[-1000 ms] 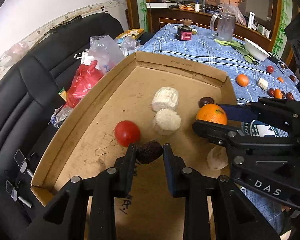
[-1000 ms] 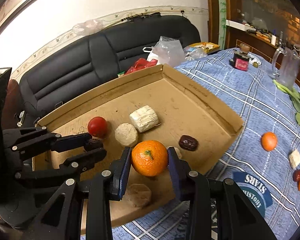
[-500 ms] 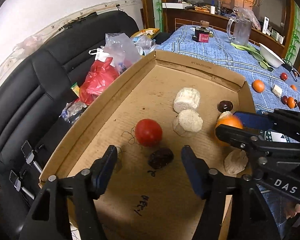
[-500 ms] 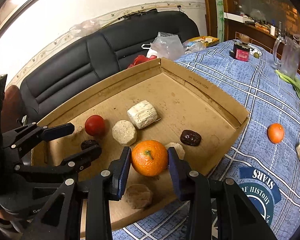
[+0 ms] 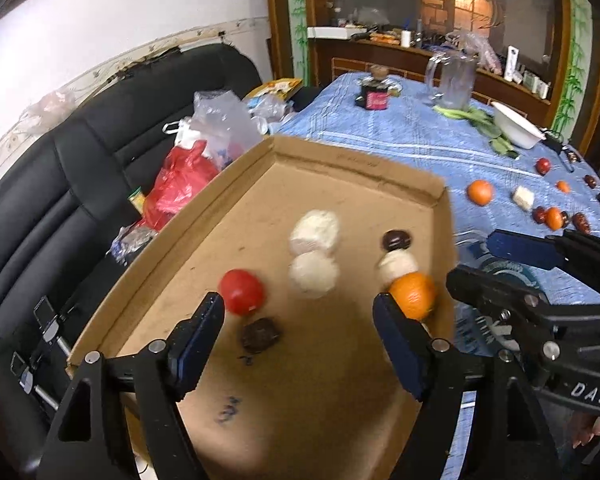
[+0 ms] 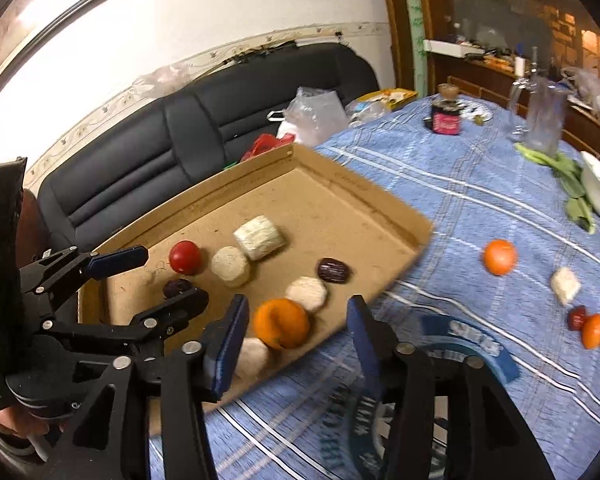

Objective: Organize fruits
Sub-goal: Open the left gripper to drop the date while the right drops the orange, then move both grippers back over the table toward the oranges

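A shallow cardboard tray [image 5: 352,160] [image 6: 364,192] lies on the blue tablecloth. In it lie a red tomato [image 5: 242,291] [image 6: 185,257], a dark date [image 5: 261,334] [image 6: 176,287], a second date [image 5: 397,239] [image 6: 333,270], an orange [image 5: 413,295] [image 6: 282,323] and several white pieces [image 5: 314,274] [image 6: 258,237]. My left gripper [image 5: 298,334] [image 6: 140,276] is open and empty above the first date. My right gripper [image 6: 296,340] [image 5: 488,262] is open and empty, with the orange lying loose in front of it near the tray's edge.
On the cloth to the right lie another orange [image 6: 499,257] [image 5: 480,192], a white cube [image 6: 565,285], small red and orange fruits [image 6: 590,326], a white bowl [image 5: 516,130], greens, a glass jug [image 6: 544,118] and a dark jar [image 6: 446,118]. A black sofa with plastic bags [image 5: 192,168] stands left.
My left gripper let go of the date a second ago and drew back, open. My right gripper has opened and released the orange into the tray, then pulled back toward the table.
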Demonstrator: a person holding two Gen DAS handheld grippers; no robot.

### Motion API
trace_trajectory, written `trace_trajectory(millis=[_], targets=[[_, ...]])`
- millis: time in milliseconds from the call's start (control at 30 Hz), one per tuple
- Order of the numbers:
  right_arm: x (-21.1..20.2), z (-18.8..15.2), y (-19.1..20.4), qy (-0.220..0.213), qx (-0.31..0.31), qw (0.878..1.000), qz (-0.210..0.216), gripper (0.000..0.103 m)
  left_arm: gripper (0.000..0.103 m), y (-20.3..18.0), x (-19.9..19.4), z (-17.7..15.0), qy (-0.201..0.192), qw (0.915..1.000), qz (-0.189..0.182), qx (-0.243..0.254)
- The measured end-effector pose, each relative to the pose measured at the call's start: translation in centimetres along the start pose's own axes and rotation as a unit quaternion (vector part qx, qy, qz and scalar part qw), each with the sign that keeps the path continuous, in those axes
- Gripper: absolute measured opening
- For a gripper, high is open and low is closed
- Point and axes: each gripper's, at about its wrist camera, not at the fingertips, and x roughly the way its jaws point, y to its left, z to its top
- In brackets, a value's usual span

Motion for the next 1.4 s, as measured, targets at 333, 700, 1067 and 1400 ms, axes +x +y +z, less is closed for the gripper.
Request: trace_trajectory(millis=[333,700,1067,1400], targets=[[-4.7,-2.3,-5.5,-0.018,0.047,0.997,-0.060,0.064,0.080,-6.8,-0.6,1.2,-0.021,0.9983,-0.044,0.033],[-8.6,-6.3,-13.2,-0.023,0.113,0.987,-0.111,0.064,0.079,-13.8,0.6,2.2,-0.007,0.9922,-0.111,0.058],[-8.8,-7.4,-18.6,-0.023,0.125,0.982,-0.137,0.064,0.079,-18.2,4.4,3.8,0.027,0.9893,-0.128,0.063],[-4.6,-5.3,-21.9,0.008,0.120,0.983,-0.137,0.064,0.079,-19.1,8.2,5.7,0.049,0.9903,-0.119,0.053]])
